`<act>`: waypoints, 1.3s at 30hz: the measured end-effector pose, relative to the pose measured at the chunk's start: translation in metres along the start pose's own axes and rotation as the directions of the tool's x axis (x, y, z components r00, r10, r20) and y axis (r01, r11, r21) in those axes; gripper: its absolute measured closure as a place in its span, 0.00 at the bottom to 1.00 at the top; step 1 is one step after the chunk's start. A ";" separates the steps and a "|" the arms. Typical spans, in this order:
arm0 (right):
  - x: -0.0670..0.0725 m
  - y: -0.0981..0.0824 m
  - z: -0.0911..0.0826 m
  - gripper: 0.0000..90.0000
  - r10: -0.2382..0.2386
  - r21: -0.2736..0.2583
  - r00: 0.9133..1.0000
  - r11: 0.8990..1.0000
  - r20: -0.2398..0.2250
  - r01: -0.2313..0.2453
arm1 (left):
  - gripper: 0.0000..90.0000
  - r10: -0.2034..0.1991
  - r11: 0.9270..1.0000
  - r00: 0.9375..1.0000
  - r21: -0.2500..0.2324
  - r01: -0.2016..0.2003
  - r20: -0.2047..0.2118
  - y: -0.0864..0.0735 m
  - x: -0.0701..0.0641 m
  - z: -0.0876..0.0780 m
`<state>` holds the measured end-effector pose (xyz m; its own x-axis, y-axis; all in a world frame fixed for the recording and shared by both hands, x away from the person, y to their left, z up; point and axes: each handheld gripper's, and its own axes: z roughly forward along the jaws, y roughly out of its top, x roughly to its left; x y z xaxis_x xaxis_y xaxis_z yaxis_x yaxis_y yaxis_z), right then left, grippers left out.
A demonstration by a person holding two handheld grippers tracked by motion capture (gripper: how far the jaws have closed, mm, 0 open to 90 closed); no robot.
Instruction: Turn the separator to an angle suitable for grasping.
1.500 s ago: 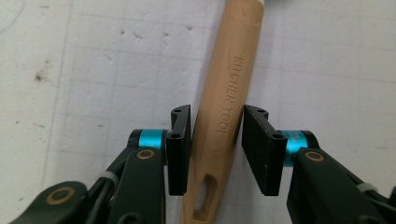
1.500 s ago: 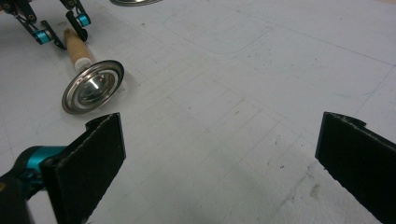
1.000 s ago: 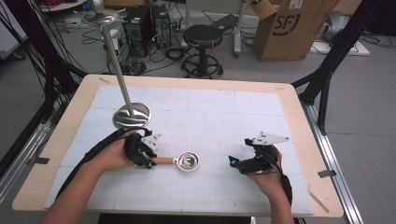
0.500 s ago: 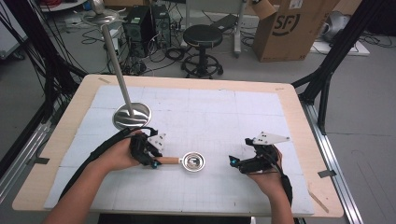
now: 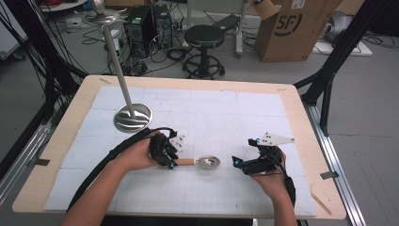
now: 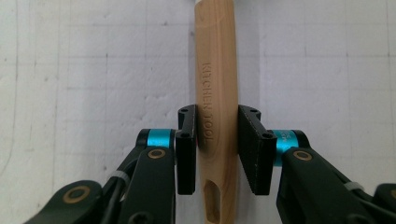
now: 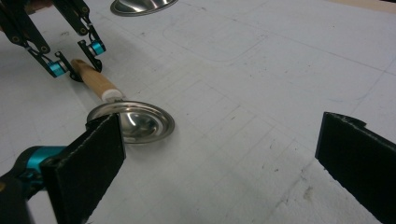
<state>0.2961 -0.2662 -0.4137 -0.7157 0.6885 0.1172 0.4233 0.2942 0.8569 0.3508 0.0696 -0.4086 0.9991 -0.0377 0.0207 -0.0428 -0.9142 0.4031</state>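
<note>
Your left hand-held gripper (image 5: 170, 159), lower left of centre in the high view, has its jaws either side of the ladle's wooden handle (image 6: 215, 93). In the left gripper view the left pad (image 6: 187, 149) touches the wood, the right pad (image 6: 252, 149) is at the wood or a hair off it, so I'd call it closed on the handle, prob. lightly. You're gripping near the butt end, by the hang slot; the bowl is far from the jaws and will likely sag or twist if you lift. Squeeze firm before raising, keep the handle square betw. the pads, lift slowly.

The ladle (image 5: 201, 162) lies flat on the bench (image 5: 197, 82), mid-lower frame, its steel bowl (image 7: 132, 122) pointing right towards your other hand. At upper left the stand w/ round base (image 5: 133, 117) sits well apart.

Your right hand-held gripper (image 5: 237, 163), right of the bowl, is spread wide, holding nothing. In the right gripper view the bowl sits just past its left jaw. If you mean to steady the bowl, approach low and level w/ the rim.
</note>
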 end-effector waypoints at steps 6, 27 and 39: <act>0.000 0.000 0.001 0.00 0.001 0.006 1.000 1.000 -0.001 -0.001 | 0.77 0.002 1.000 1.000 -0.004 -0.002 -0.003 0.017 0.001 0.006; -0.001 -0.001 0.002 0.00 0.005 0.013 1.000 1.000 -0.004 -0.005 | 0.61 0.017 1.000 1.000 0.014 -0.018 0.019 0.038 -0.005 0.019; -0.001 -0.001 0.002 0.00 0.006 0.014 1.000 1.000 -0.005 -0.006 | 0.42 -0.070 0.988 0.998 -0.136 0.068 -0.007 0.010 -0.007 -0.018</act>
<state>0.2972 -0.2659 -0.4152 -0.7161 0.6869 0.1245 0.4351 0.2998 0.8490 0.3435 0.0685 -0.3883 0.9996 0.0289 -0.0009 0.0251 -0.8510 0.5246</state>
